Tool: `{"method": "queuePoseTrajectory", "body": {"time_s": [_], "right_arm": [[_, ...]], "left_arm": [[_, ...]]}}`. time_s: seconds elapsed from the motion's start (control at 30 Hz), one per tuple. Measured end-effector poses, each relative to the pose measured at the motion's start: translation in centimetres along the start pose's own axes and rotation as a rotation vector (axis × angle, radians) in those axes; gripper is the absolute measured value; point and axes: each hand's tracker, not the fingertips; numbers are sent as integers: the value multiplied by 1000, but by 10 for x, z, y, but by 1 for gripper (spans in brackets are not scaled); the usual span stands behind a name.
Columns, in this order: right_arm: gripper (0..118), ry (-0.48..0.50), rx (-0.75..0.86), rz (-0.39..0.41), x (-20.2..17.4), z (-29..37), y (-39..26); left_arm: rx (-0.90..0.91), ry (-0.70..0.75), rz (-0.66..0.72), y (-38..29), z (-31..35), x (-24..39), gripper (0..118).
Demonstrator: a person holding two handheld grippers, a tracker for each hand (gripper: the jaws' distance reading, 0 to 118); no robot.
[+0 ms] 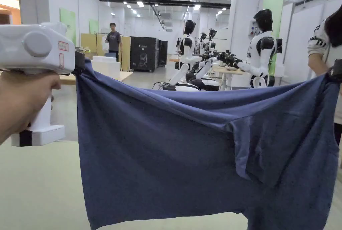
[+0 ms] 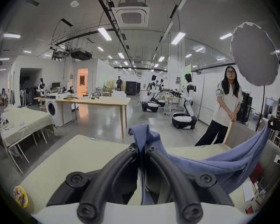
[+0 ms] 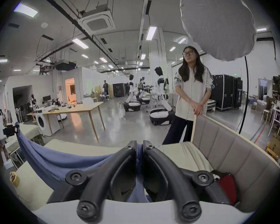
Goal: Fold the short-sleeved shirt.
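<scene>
Head view: one blue cotton short-sleeved shirt hangs spread above the pale green tabletop, between my two claws. Left gripper view: my left claw is clamped on one corner. Right gripper view: my right claw pinches the other.

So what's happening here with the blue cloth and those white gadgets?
A person is holding a blue short-sleeved shirt up in the air, stretched between two handheld tools. The left gripper is clamped on one end of the shirt and the right gripper on the other, so the fabric sags in the middle above a pale yellow-covered bed. No fold has been made yet. Another person stands by the padded headboard, looking on.
</scene>
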Motion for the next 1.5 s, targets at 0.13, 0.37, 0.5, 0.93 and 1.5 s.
{"method": "queuePoseTrajectory", "body": {"time_s": [0.13, 0.37, 0.5, 0.93, 1.5], "right_arm": [[7, -11, -63, -7, -2, -19, -42], [7, -16, -156, -21, 5, -44, -101], [7, -18, -175, -25, 6, -40, -111], [7, -7, -245, -22, 13, 69, -166], [7, -44, -527, -1, 50, 206, -355]], "left_arm": [[-54, 3, -17, -39, -23, -2, 5], [-173, 16, -49, -106, -49, -12, 5], [-198, 15, -45, -119, -46, -17, 5], [-327, 18, -103, -172, 50, -36, 5], [-701, -83, -292, -345, 191, -25, 5]]}}
